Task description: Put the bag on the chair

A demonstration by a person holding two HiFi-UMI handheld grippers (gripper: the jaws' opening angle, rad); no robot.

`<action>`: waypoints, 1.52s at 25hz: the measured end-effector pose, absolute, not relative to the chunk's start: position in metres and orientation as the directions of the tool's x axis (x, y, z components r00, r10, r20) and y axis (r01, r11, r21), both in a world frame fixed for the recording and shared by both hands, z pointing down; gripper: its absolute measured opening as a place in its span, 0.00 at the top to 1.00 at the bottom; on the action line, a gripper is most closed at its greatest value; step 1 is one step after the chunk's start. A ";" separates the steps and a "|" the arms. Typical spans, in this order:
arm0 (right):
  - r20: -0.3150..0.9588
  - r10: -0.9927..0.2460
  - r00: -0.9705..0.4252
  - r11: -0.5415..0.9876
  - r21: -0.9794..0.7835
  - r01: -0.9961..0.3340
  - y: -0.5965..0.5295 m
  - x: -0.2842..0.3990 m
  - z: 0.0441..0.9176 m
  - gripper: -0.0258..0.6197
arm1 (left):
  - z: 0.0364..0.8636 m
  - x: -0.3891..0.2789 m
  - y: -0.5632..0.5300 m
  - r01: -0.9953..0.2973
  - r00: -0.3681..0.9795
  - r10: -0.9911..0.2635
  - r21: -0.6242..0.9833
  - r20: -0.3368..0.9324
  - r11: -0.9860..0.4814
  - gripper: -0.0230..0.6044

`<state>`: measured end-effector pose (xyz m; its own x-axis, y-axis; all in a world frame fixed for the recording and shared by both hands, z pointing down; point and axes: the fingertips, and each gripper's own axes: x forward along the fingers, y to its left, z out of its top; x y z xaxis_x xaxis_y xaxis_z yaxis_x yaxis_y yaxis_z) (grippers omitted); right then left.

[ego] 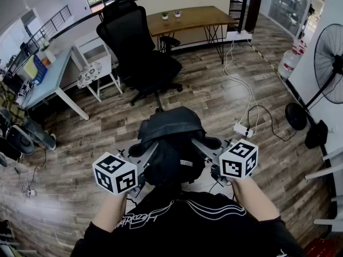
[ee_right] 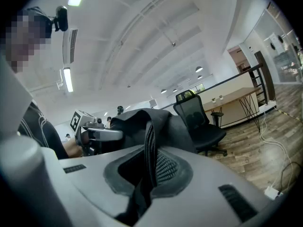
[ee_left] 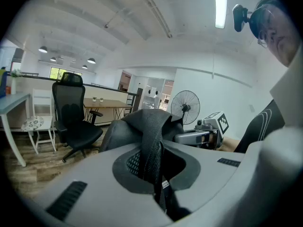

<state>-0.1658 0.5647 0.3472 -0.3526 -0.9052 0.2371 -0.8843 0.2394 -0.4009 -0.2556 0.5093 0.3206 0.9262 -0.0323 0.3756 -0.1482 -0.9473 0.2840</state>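
A black backpack (ego: 170,143) hangs in the air between my two grippers, above the wood floor. My left gripper (ego: 151,153) is shut on a black mesh strap (ee_left: 152,148) at the bag's left side. At the bag's right side my right gripper (ego: 199,144) is shut on another mesh strap (ee_right: 150,160). The black office chair (ego: 140,52) stands ahead of me, its seat (ego: 154,67) bare and facing me. That chair also shows at the left in the left gripper view (ee_left: 73,119) and right of centre in the right gripper view (ee_right: 199,122).
A wooden table (ego: 187,18) stands behind the chair, a white chair (ego: 95,68) and a light desk (ego: 51,79) to its left. A power strip with white cables (ego: 242,128) lies on the floor at right. A standing fan (ego: 327,68) is at the far right.
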 end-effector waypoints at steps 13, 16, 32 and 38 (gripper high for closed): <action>0.279 -0.901 -0.333 0.182 -0.453 -0.873 0.483 -0.144 0.375 0.94 | 0.352 -0.230 0.421 -0.126 0.924 0.015 0.342 0.383 -0.931 0.91; 0.294 -0.892 -0.344 0.174 -0.479 -0.860 0.444 -0.140 0.386 0.94 | 0.364 -0.225 0.381 -0.138 0.917 0.020 0.365 0.398 -0.921 0.91; 0.417 -0.802 -0.428 0.178 -0.517 -0.837 0.223 -0.112 0.428 0.94 | 0.420 -0.193 0.155 -0.208 0.913 -0.002 0.463 0.407 -0.862 0.91; 0.451 -0.787 -0.422 0.171 -0.497 -0.851 0.176 -0.106 0.436 0.94 | 0.431 -0.182 0.102 -0.199 0.914 0.015 0.480 0.406 -0.854 0.91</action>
<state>-0.1057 0.1759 0.4360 -0.4216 -0.7866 0.4512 -0.8509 0.1712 -0.4966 -0.1817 0.1023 0.4313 0.9137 0.0154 0.4062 -0.1991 -0.8541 0.4804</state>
